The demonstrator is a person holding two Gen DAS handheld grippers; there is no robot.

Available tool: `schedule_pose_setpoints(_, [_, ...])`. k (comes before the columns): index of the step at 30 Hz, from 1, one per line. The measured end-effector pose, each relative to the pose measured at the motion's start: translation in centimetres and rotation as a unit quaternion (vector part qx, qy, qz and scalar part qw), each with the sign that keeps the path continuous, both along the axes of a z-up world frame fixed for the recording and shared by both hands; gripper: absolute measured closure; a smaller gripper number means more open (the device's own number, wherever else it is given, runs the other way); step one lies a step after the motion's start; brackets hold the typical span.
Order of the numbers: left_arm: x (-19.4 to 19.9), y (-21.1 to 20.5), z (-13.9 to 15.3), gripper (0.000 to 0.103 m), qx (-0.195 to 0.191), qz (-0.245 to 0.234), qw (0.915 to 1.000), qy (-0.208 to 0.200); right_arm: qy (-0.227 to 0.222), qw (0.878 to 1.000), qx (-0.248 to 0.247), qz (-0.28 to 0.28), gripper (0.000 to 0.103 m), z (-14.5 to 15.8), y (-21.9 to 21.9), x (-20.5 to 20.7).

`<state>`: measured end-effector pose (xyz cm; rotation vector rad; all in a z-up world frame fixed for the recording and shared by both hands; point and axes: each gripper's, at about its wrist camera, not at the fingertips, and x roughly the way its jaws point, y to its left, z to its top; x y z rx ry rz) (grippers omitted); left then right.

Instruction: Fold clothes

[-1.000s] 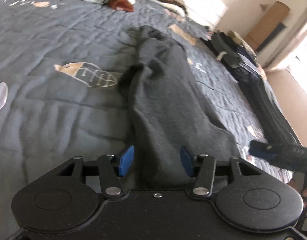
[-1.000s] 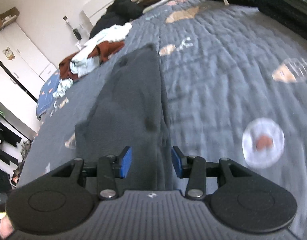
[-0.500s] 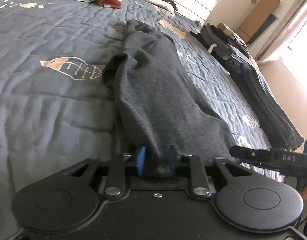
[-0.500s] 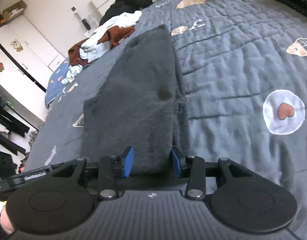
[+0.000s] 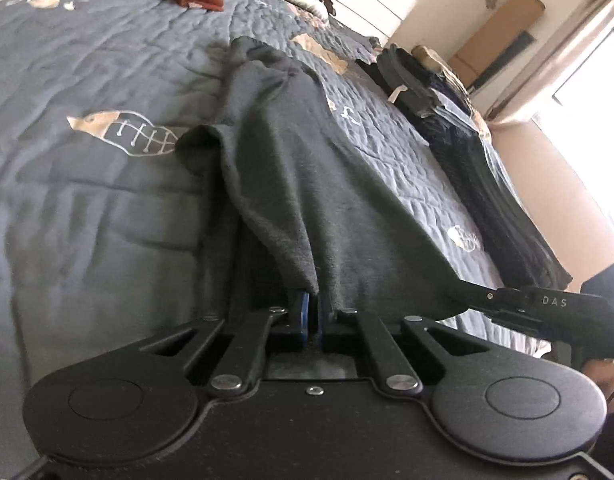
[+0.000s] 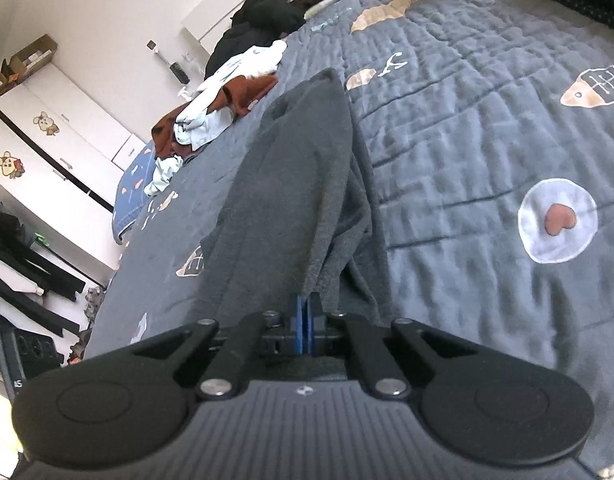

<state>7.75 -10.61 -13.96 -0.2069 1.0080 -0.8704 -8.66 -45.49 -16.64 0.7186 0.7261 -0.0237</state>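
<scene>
Fabric pinched at both near corners: the left gripper [image 5: 312, 312] has its blue pads clamped tight on the near hem of a dark grey garment [image 5: 303, 168], and the right gripper [image 6: 305, 318] is likewise closed on the same cloth [image 6: 291, 196], seen from its own camera. The garment runs in a long narrow strip from 6 o'clock toward 12 o'clock across a quilted grey bedspread [image 5: 87, 208], its near end raised off the quilt and draping from the two grips while the far end rests on the bed. A loose flap [image 5: 199, 140] sticks out at 9 o'clock of the strip. In the left wrist view the right gripper's body enters at 3 o'clock, just beside the cloth's edge. A heap of unfolded clothes [image 6: 223, 104] lies near the far corner of the bed, at 11 o'clock in the right view, and a row of dark folded items [image 5: 479, 168] lines the bed's edge at 2 o'clock in the left view. Judging from the raised hem, a lengthwise fold looks to be in hand; doing it well would mean keeping both grips level and evenly tensioned, carrying the hem straight toward 12 o'clock so the edges line up, and tucking in that stray flap.
</scene>
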Motion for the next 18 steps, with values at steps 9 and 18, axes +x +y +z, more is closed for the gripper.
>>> schedule_pose_setpoints(9, [-0.1,-0.4,-0.7,0.095,0.035,-0.007,0.9994,-0.004,0.058,0.997,-0.048,0.010,0.101,-1.9,0.2,0.5])
schedule_pose_setpoints(18, [1.5,1.4,0.3,0.063,0.000,0.048,0.9988,-0.006,0.057,0.997,-0.043,0.000,0.097,-1.4,-0.8,-0.2])
